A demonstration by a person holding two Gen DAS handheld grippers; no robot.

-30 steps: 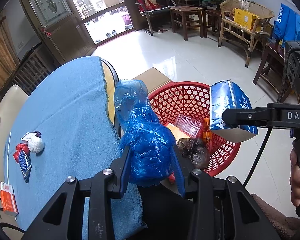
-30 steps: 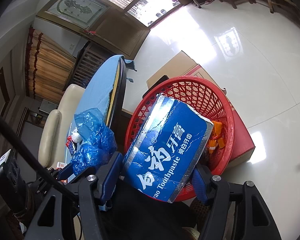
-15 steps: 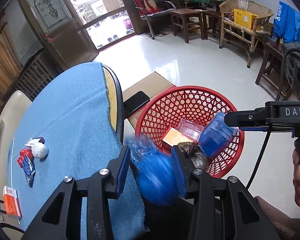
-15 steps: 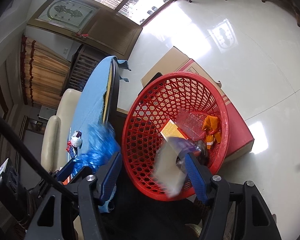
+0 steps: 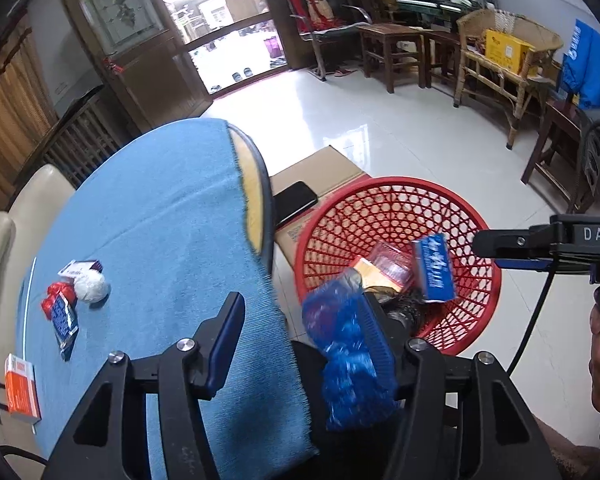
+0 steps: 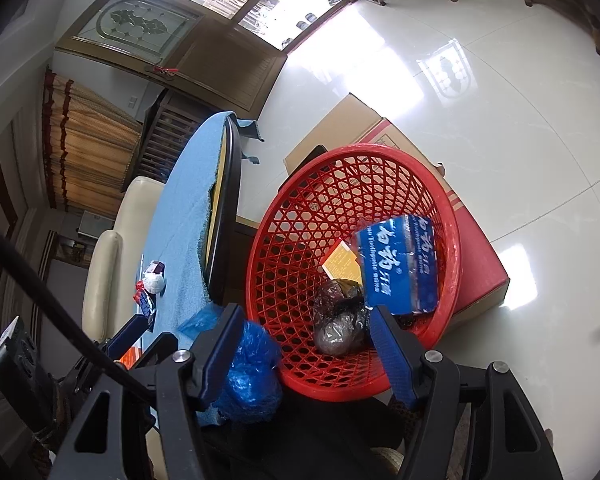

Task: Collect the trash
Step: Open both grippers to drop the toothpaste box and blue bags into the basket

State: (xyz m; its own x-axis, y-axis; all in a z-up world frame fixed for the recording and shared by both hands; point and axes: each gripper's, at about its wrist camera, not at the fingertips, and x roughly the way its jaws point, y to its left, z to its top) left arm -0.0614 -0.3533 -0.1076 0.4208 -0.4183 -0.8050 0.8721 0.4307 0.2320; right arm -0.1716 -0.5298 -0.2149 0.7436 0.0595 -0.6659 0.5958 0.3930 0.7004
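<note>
Both wrist views angled down, close over red basket (image 5: 396, 216) (image 6: 352, 184); table edge (image 5: 265, 200) shared.

The left hand-held gripper (image 5: 300, 344) has a matte black frame with angular cut-outs, round silver screws at its joints and long blue pads lining both fingers (image 5: 223, 344). The right hand-held gripper (image 6: 304, 352) is built the same: black plastic, silver screws, blue pads. Seen side-on it bears white letters "DAS", and a thin black cable hangs beneath it.
</note>
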